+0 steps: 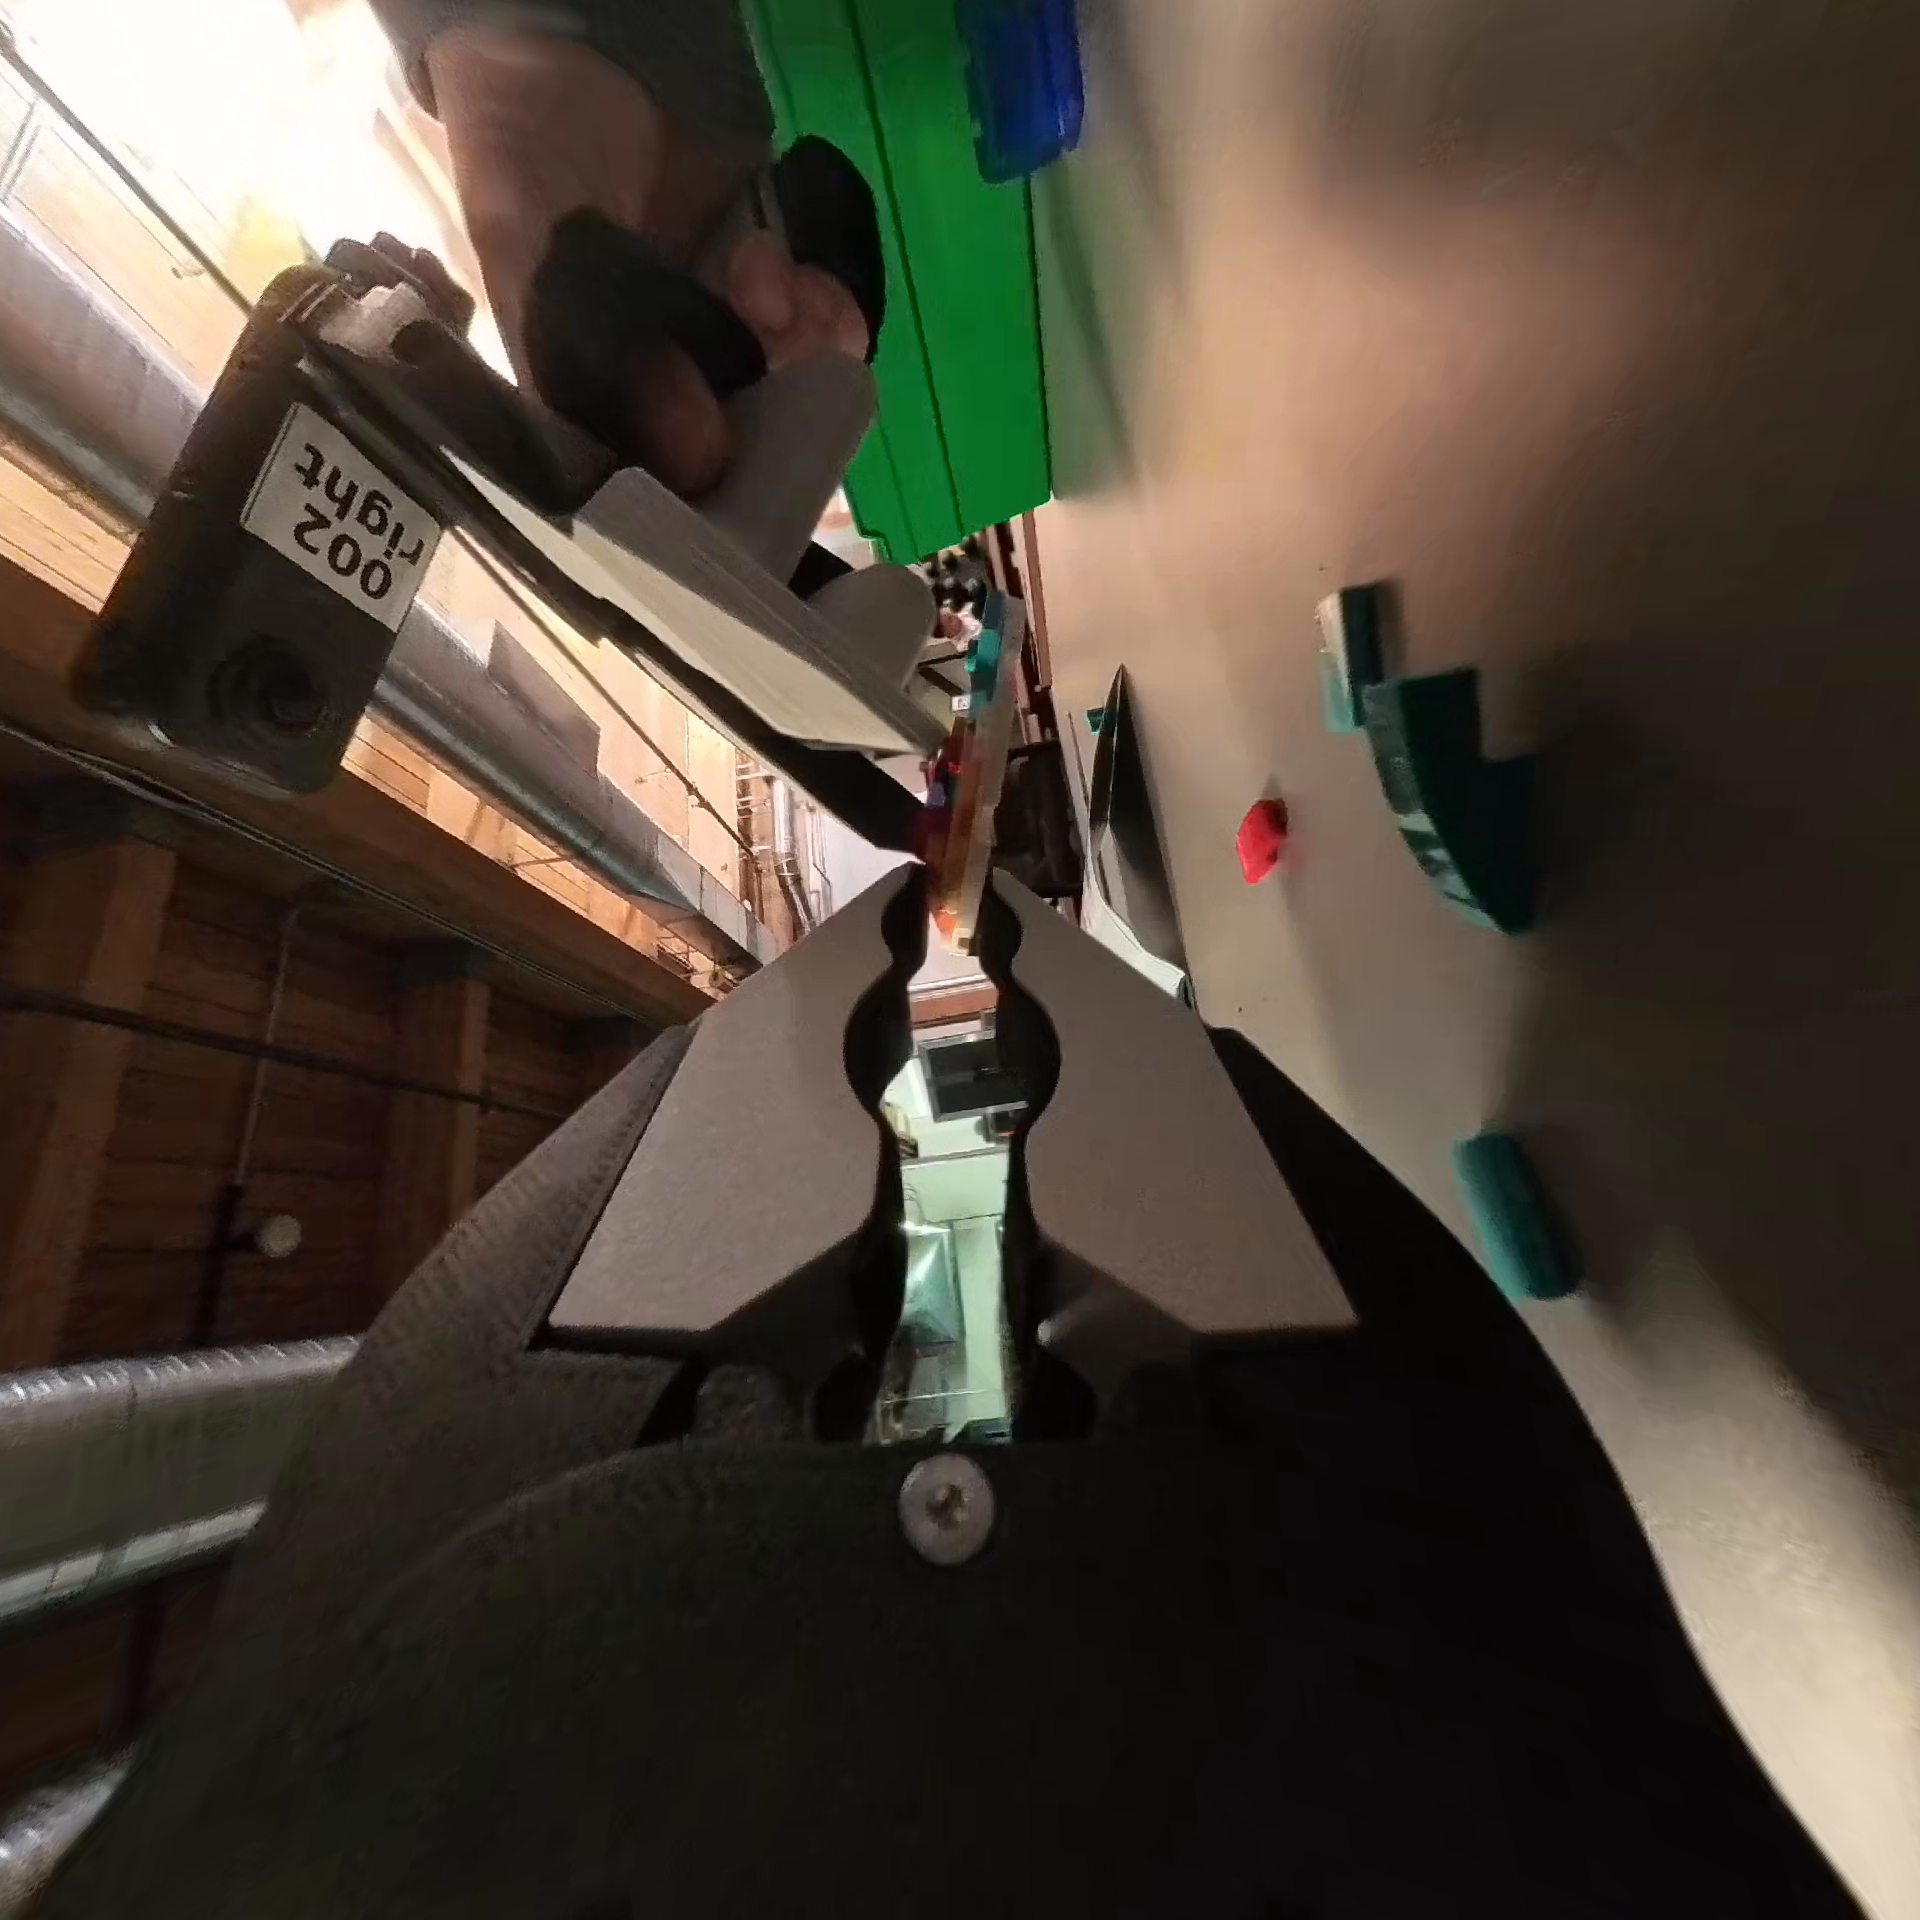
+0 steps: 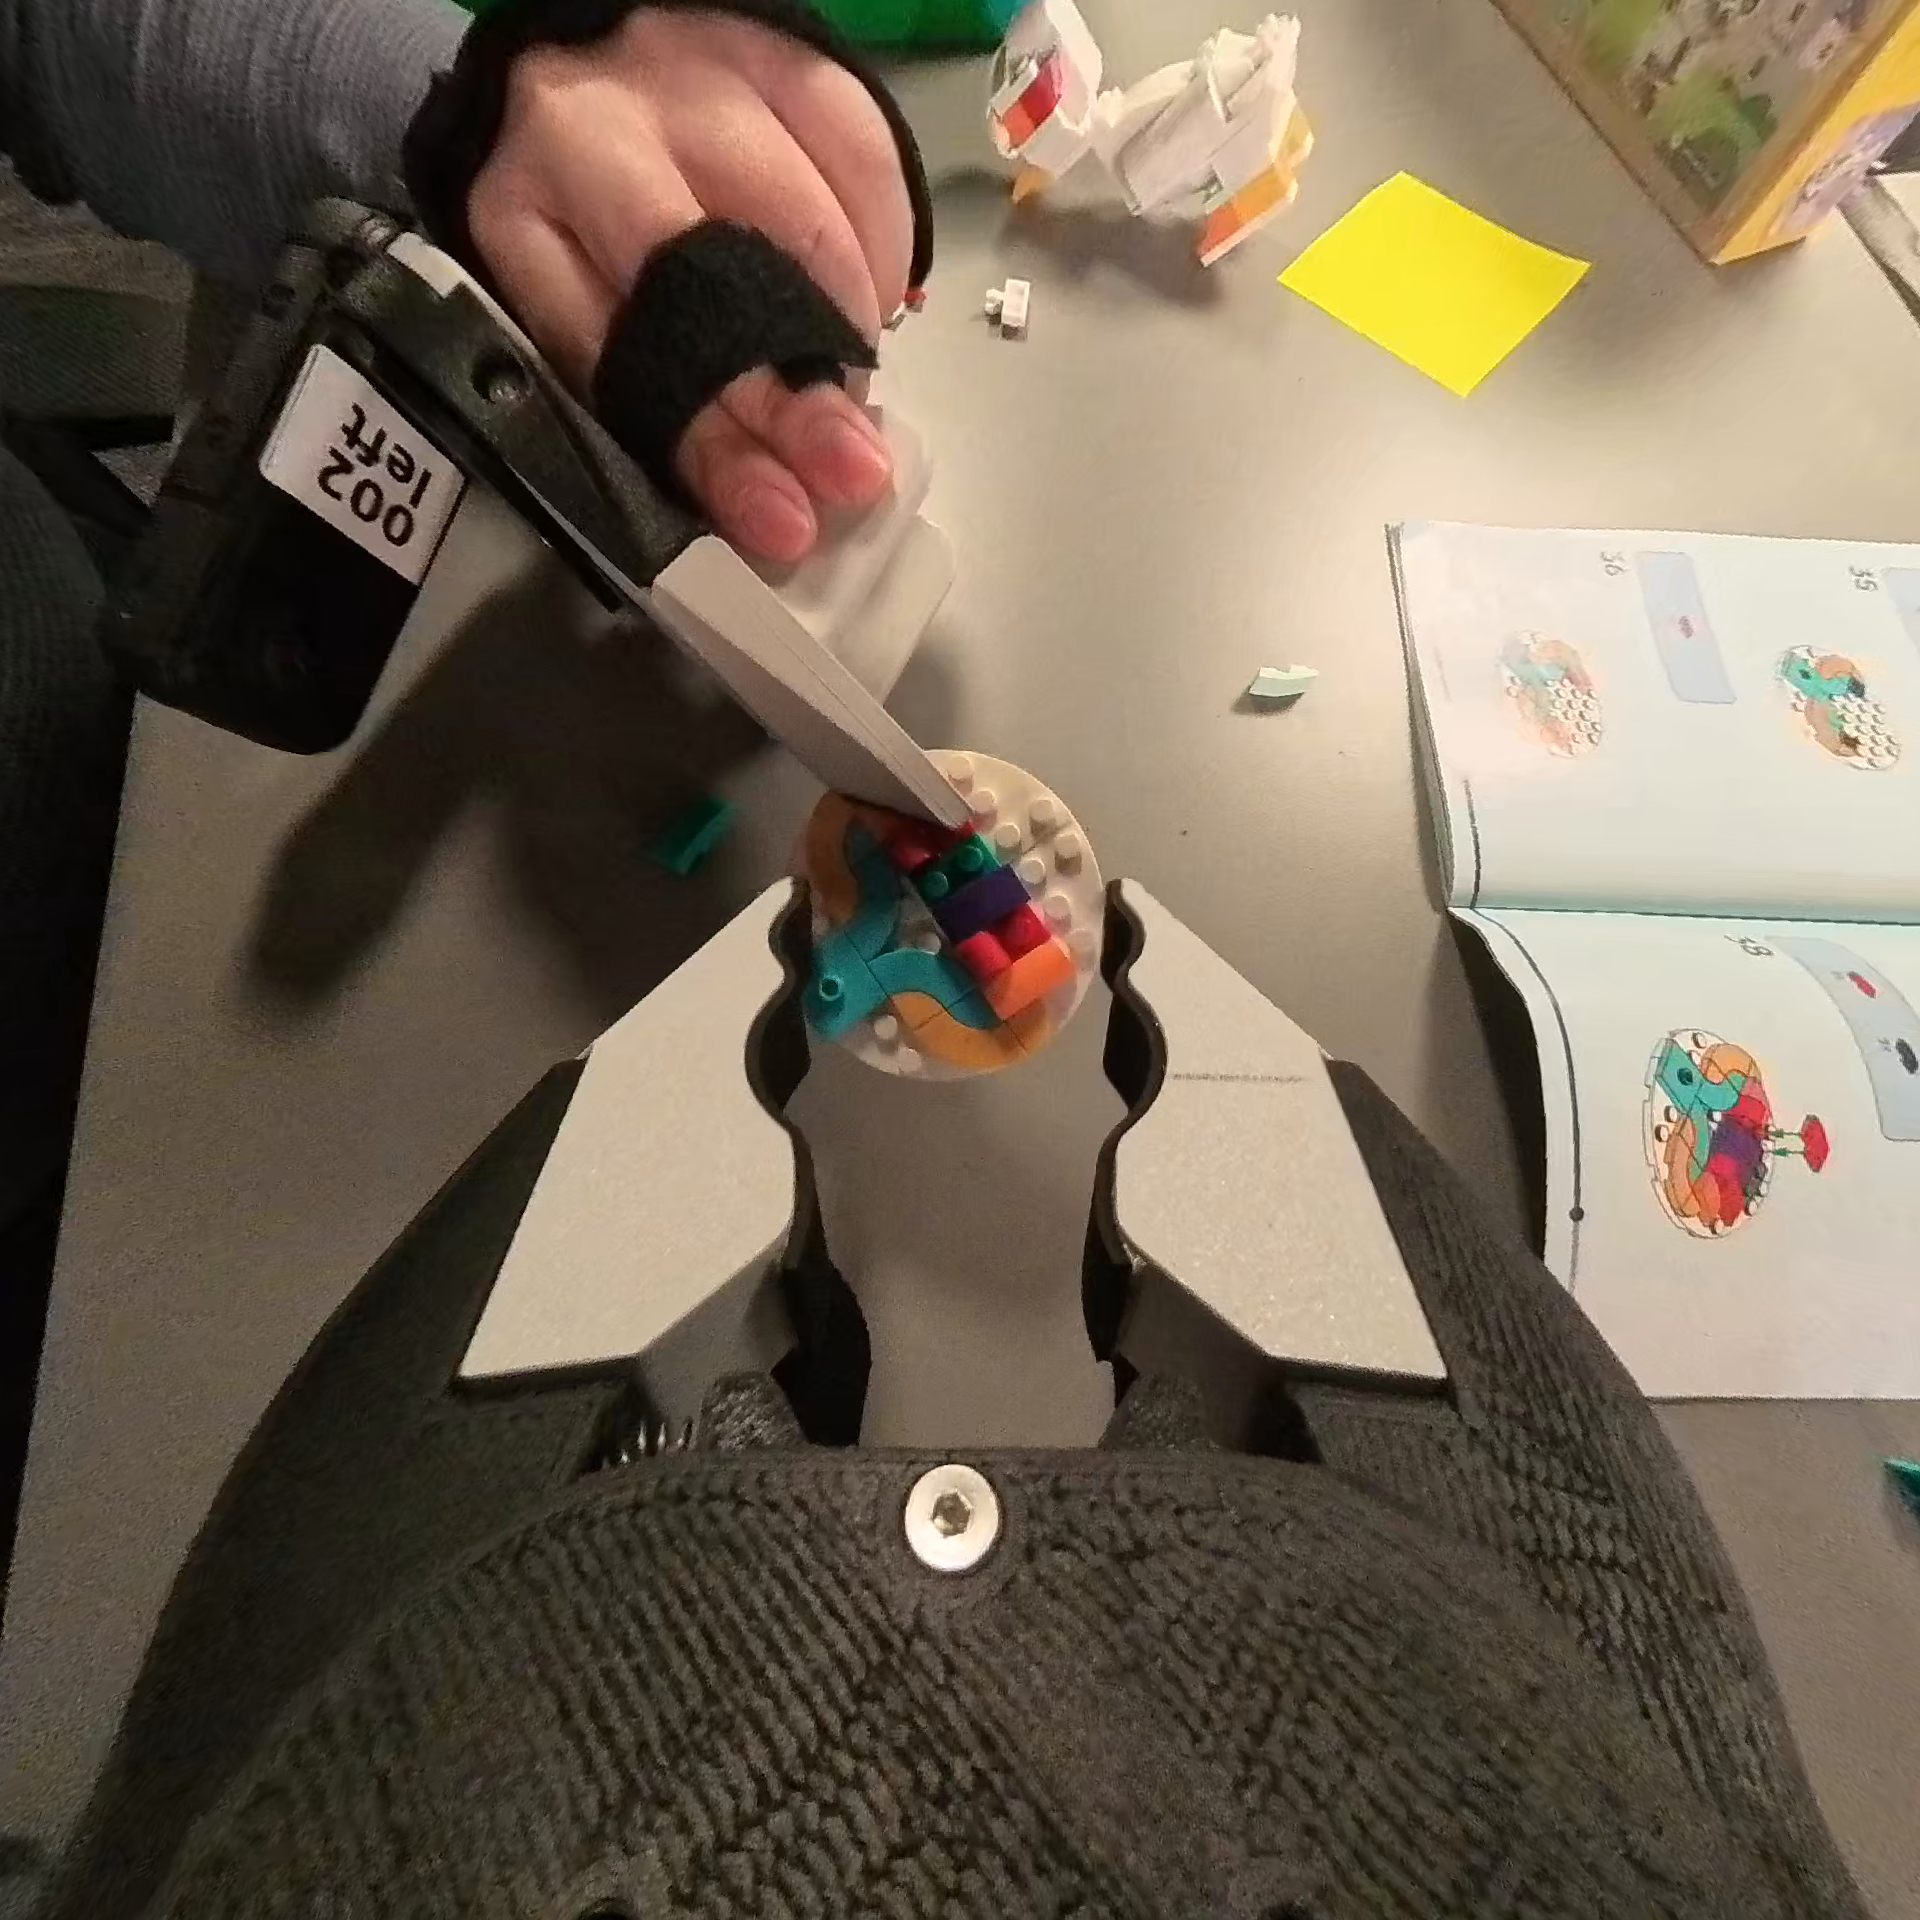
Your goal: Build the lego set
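Note:
A round white Lego plate carries teal, orange, red, purple and green bricks. In the right wrist view it lies between the two wide-apart fingers of my open, empty right gripper, and neither finger touches it. My left gripper comes in from the upper left and is shut on the plate's far edge. In the left wrist view the plate shows edge-on, pinched between the tips of my left gripper. There the right gripper reaches in from the upper left. The plate seems held a little off the table.
An open instruction booklet lies to the right. White Lego animals, a yellow note and a box are at the back. Loose pieces: teal, mint, red, teal curves. A green bin stands beyond. From either gripper's tips it is about 30 centimetres to the yellow note.

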Action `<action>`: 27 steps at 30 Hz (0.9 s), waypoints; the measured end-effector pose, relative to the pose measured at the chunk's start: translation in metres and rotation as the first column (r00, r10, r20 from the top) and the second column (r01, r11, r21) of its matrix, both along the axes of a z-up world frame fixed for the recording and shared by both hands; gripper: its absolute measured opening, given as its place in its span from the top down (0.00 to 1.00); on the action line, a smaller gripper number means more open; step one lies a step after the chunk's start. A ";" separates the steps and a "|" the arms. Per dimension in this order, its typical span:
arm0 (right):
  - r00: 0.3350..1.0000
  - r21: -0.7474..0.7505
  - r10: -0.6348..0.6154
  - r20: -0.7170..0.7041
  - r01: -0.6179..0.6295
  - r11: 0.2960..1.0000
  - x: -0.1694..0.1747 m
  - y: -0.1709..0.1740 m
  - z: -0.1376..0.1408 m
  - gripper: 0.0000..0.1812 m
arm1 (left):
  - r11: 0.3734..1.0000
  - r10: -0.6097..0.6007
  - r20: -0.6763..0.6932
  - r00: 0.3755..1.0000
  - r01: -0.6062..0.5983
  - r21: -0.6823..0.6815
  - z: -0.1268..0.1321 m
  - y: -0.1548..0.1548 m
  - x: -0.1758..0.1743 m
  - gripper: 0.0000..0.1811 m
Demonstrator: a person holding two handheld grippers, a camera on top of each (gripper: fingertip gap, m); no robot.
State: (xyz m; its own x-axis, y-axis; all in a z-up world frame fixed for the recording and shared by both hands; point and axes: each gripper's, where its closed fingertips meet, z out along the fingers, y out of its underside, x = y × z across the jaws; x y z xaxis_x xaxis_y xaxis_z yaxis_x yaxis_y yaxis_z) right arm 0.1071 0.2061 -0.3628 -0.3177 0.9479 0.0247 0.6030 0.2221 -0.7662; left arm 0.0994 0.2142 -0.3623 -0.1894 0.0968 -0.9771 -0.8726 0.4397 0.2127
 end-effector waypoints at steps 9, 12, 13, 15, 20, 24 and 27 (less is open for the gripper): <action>0.987 0.123 0.002 -0.158 0.017 0.992 0.003 0.005 0.020 0.62 | 1.000 0.015 0.086 0.996 -0.013 -0.017 0.006 0.002 -0.010 0.96; 0.968 0.201 0.013 -0.251 0.039 0.979 0.004 0.011 0.027 0.56 | 0.999 0.017 0.131 0.991 -0.013 -0.033 0.008 0.003 -0.017 0.96; 0.959 0.235 0.020 -0.283 0.049 0.971 0.003 0.014 0.028 0.53 | 0.999 0.018 0.147 0.989 -0.013 -0.034 0.010 0.003 -0.019 0.96; 0.936 0.319 0.062 -0.345 0.055 0.946 0.001 0.014 0.029 0.52 | 0.999 0.019 0.172 0.985 -0.012 -0.044 0.012 0.003 -0.023 0.96; 0.894 0.396 0.138 -0.426 0.046 0.917 -0.012 0.001 0.023 0.52 | 0.998 0.027 0.206 0.978 -0.013 -0.069 0.011 0.005 -0.033 0.96; 0.872 0.500 0.185 -0.454 0.077 0.863 -0.020 -0.005 0.022 0.50 | 0.995 0.023 0.244 0.970 0.002 -0.103 0.010 0.004 -0.031 0.96; 0.874 0.594 0.202 -0.441 0.116 0.796 -0.022 -0.001 0.020 0.50 | 0.993 0.025 0.263 0.964 0.007 -0.120 0.009 0.004 -0.032 0.96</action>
State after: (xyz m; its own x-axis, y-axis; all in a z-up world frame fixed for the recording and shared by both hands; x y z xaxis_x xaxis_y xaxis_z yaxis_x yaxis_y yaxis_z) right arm 0.0854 0.2051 -0.3423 -0.1561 0.6761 0.7201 0.1919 0.7359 -0.6493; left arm 0.0675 0.2183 -0.3530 0.0764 -0.0238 -0.9968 -0.8945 0.4399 -0.0791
